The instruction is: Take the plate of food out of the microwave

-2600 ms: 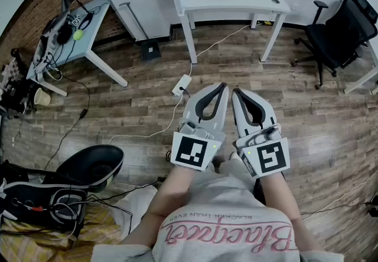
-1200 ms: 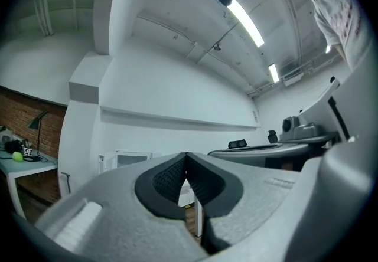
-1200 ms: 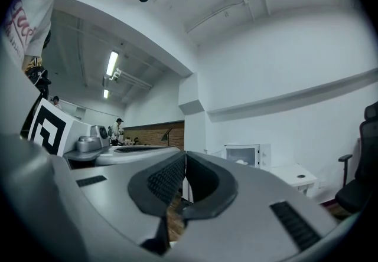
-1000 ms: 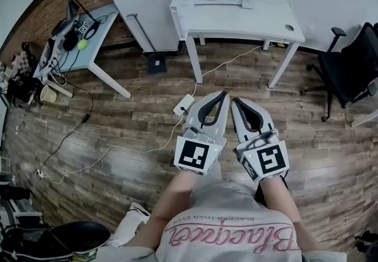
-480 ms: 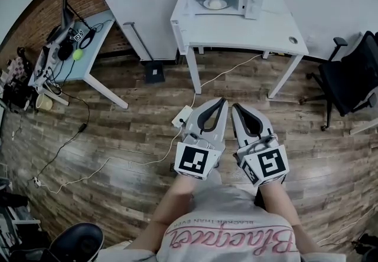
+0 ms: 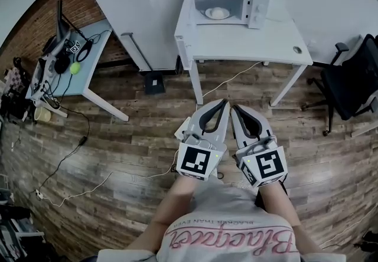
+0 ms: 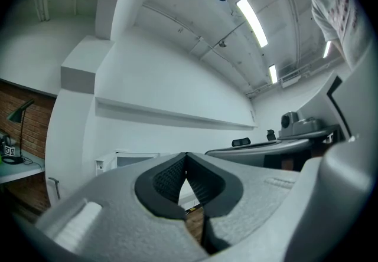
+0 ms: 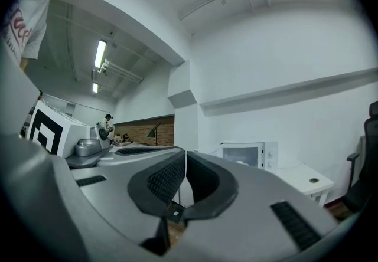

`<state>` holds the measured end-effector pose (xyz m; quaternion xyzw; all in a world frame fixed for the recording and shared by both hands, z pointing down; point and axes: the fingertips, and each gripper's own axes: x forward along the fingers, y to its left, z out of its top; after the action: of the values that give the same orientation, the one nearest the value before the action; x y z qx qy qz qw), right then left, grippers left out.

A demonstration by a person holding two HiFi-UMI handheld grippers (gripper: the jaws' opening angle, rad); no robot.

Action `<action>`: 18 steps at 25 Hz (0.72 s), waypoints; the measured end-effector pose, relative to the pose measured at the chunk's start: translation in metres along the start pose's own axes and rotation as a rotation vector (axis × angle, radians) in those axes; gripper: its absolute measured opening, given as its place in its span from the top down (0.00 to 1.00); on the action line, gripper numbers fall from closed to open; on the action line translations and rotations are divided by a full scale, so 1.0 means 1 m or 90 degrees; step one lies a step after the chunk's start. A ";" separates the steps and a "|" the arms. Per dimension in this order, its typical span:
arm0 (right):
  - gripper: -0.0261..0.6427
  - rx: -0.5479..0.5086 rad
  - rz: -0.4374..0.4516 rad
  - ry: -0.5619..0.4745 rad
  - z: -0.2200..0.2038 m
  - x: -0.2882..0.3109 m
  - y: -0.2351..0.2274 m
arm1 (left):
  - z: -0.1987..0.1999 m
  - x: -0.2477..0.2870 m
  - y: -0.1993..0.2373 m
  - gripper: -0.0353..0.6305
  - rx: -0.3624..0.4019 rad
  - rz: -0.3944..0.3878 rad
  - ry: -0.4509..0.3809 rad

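Plate (image 6: 208, 15) tiny, food (image 6: 218, 12) indistinct inside microwave (image 6: 257, 12); left tongs (image 6: 222, 102), right tongs (image 6: 234, 107) closed, empty.

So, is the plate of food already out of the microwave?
No, the plate sits inside the microwave on the white table.

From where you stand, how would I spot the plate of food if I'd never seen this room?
Look for the white table straight ahead, to the left of the black office chair. At its back left corner sits a white microwave, and the plate of food is inside it. It is the only thing in there: a pale round plate with a pale lump on top.
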<state>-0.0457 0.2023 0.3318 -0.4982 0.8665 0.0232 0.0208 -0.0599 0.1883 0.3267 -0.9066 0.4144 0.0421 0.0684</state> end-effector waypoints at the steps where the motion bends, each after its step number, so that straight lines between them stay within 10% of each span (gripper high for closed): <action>1: 0.94 -0.001 -0.004 -0.001 0.000 0.007 0.000 | 0.000 0.003 0.007 0.94 0.001 -0.003 0.000; 18: 0.94 -0.002 -0.024 -0.007 -0.002 0.061 -0.007 | -0.014 0.025 0.059 0.94 -0.014 -0.019 0.002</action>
<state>-0.0708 0.1459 0.3296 -0.5144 0.8568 0.0270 0.0254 -0.0876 0.1294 0.3325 -0.9133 0.4006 0.0441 0.0585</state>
